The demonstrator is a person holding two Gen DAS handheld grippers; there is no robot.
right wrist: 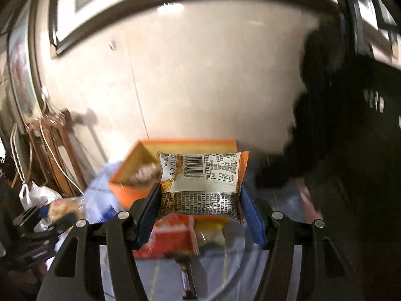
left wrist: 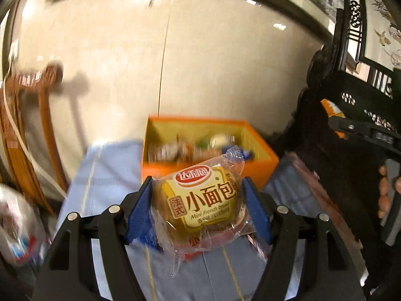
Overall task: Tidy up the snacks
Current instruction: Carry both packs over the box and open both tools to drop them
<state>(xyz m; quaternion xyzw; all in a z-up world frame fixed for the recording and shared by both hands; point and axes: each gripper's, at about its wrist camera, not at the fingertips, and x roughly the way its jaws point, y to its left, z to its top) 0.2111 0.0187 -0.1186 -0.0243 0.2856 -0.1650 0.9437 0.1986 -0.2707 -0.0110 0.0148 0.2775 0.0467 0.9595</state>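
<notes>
My left gripper (left wrist: 198,188) is shut on a clear-wrapped mini French bread packet (left wrist: 203,200) and holds it above the blue cloth, just short of the orange box (left wrist: 210,168), which holds several snacks. My right gripper (right wrist: 199,193) is shut on an orange-and-white snack packet (right wrist: 200,183), barcode side up, held in front of the same orange box (right wrist: 125,190). The right gripper also shows at the right edge of the left wrist view (left wrist: 351,128), held by a hand.
A blue cloth (left wrist: 105,175) covers the table. A red packet (right wrist: 173,240), a yellowish packet (right wrist: 210,235) and a dark bar (right wrist: 188,281) lie under my right gripper. A wooden chair (left wrist: 30,125) stands at the left, dark carved furniture (left wrist: 363,87) at the right, and a plastic bag (left wrist: 15,225) lower left.
</notes>
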